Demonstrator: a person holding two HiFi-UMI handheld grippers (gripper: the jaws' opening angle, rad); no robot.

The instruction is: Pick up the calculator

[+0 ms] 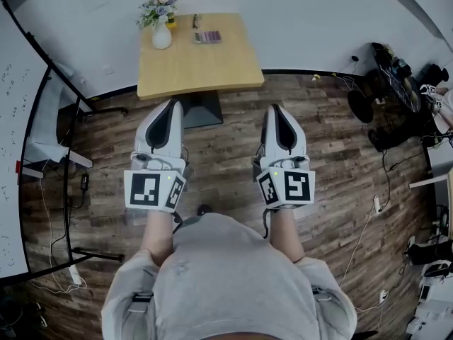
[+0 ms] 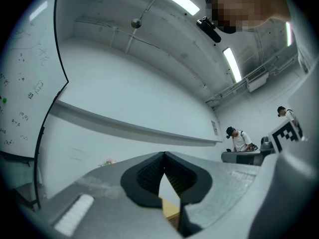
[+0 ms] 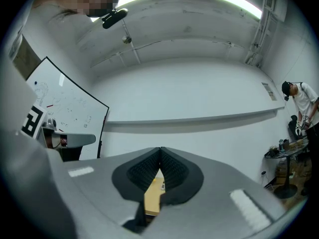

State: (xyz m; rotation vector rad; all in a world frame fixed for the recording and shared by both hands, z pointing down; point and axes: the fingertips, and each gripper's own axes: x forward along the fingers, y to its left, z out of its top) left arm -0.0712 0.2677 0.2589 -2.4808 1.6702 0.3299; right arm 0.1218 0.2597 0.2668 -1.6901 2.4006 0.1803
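Lying on the far part of a wooden table [image 1: 205, 69], the calculator [image 1: 207, 37] is a small flat rectangle, grey-mauve, with a grid of keys. It is too small to tell which end carries the display. Its long axis runs across the head view, roughly along the table's far edge, slightly tilted. A white vase [image 1: 161, 35] of flowers stands to its left, apart from it.

The left gripper [image 1: 173, 105] and right gripper [image 1: 275, 109] are side by side over the plank floor [image 1: 340, 190]. They are just short of the table's near edge, tips toward it, well apart from the calculator. Both are clenched on nothing: in each gripper view the ribbed pads [image 2: 149, 176] meet at the tips.

Only the head view gives the calculator, the vase body and the whole tabletop.

The left gripper view gives a sliver of table in the gap under the closed tips, a whiteboard [image 2: 20, 83] at left and a person [image 2: 240, 139] far right.

The right gripper view gives a longer strip of table through its gap, with the whiteboard at left and a person at the right edge. The calculator cannot be made out for certain in either gripper view.
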